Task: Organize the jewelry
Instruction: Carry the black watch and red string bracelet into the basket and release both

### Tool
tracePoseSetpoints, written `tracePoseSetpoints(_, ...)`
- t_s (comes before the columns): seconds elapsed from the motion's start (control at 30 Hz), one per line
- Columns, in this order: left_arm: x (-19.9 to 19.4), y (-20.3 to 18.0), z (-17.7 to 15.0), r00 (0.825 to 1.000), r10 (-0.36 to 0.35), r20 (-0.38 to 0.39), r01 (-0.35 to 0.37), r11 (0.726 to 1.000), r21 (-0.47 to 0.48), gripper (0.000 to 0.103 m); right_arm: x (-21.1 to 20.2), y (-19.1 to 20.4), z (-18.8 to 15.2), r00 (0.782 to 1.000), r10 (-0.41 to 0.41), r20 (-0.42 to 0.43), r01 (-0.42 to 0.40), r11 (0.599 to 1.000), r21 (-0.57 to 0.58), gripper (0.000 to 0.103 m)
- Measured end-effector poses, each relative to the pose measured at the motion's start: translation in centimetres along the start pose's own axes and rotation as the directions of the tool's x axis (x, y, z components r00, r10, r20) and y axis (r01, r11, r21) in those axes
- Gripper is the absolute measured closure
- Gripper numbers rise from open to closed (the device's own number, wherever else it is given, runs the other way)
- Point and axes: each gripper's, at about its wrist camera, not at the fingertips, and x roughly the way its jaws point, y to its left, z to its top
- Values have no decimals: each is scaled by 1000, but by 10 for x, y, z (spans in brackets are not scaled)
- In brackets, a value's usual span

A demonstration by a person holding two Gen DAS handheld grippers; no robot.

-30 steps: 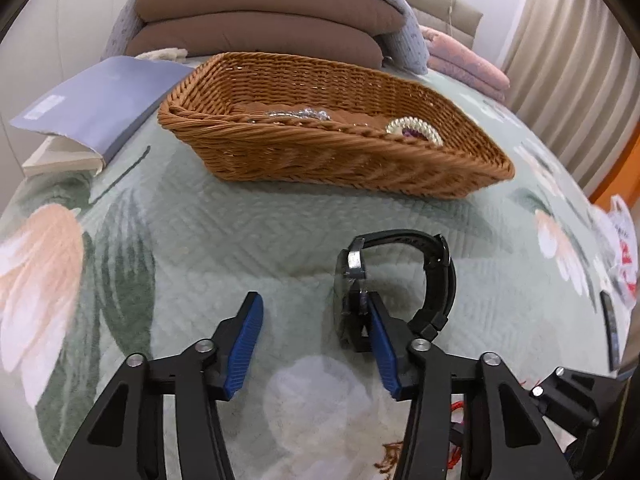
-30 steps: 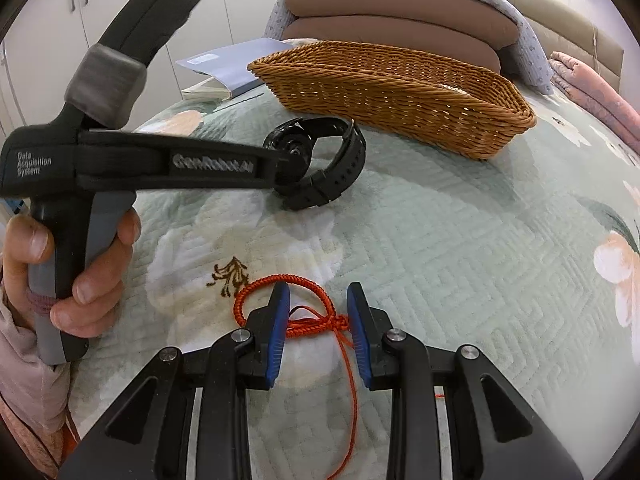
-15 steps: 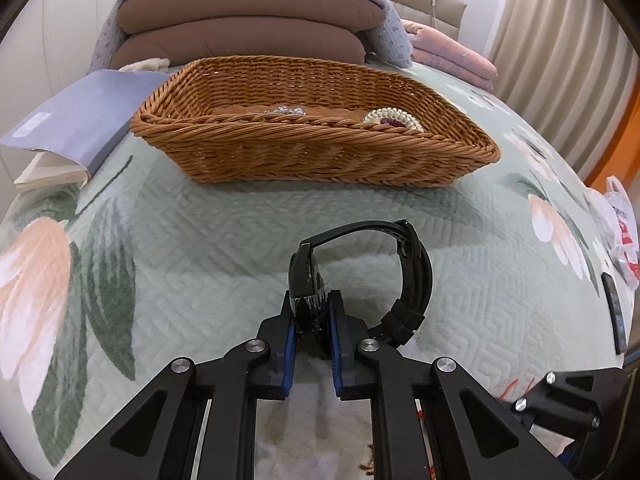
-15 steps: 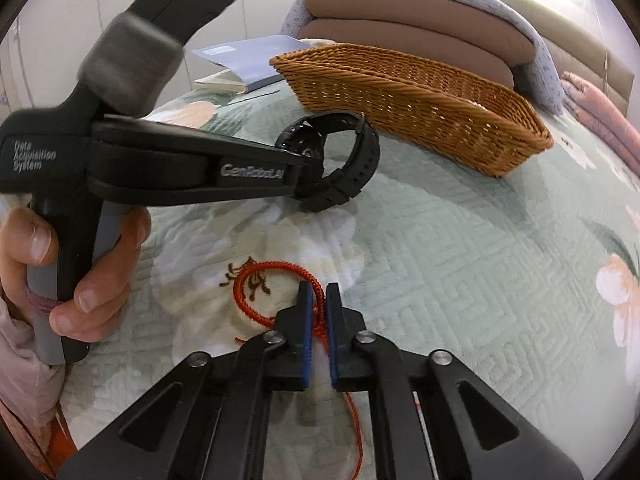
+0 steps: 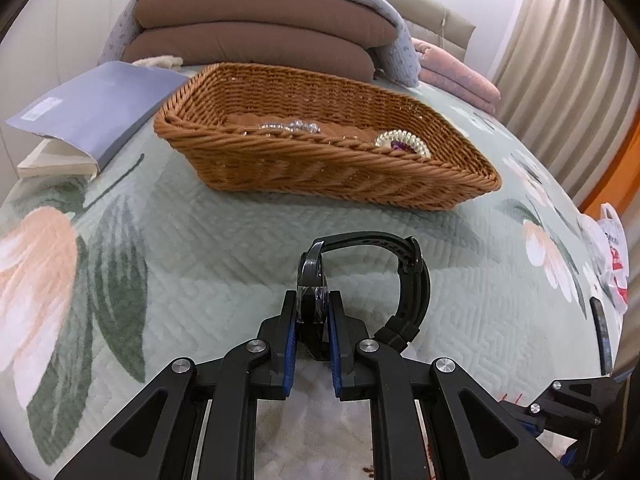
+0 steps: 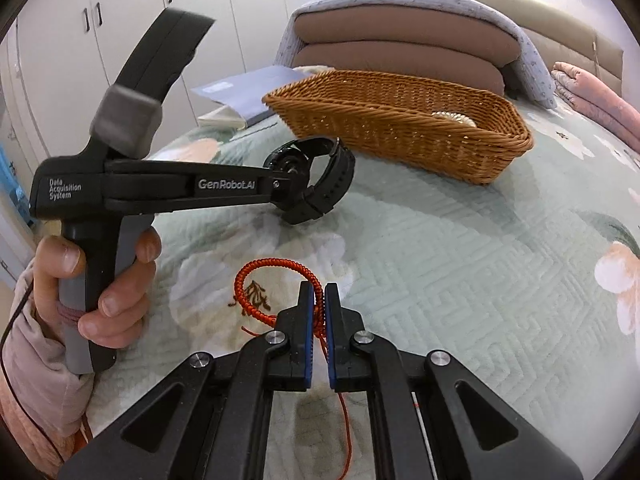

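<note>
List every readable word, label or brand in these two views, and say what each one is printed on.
"GenRobot.AI": on the arm of the black handheld left gripper.
"Data Acquisition System": on the same gripper's body, above the handle.
White label on the blue-grey booklet: too small to read.
Red print on the white plastic bag: blurred, unreadable.

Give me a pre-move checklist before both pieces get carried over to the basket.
1. Left gripper shut on the black watch, jaws on its case: ok.
2. Right gripper shut on the red cord bracelet: ok.
3. Watch clear of the quilt: cannot tell.
4. Bracelet's loose tail trailing below the jaws, could snag: not ok.
5. Wicker basket open, with free floor space beside the pearl bracelet: ok.
6. Path from both grippers to basket unobstructed: ok.
</note>
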Motion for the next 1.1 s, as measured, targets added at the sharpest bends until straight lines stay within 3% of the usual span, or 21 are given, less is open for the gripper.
tracePoseSetpoints(0.33, -11, 5, 4, 998, -45, 43, 47, 998, -29, 90, -15, -17, 4, 997, -14, 74, 9, 997, 76, 97)
tracePoseSetpoints(0.57, -26, 4, 10, 993, -83, 83, 86, 996, -35, 90, -52, -35, 13, 964, -128, 232, 91, 982, 163, 97)
tracePoseSetpoints(0.83, -45, -4, 43, 991, -61, 118, 65, 997, -32, 90, -73, -77, 101, 925, -156, 345, 56, 958, 282, 97)
tracePoseSetpoints(0.9, -47, -6, 59, 993, -30, 118, 35, 999, -39, 90, -64, -87, 123, 918, -174, 355, 68, 954, 292, 97)
tracePoseSetpoints(1.1, -29, -3, 117, 986, -26, 162, 41, 995, -93, 90, -13, -109, 165, 915, -237, 327, 139, 945, 296, 97)
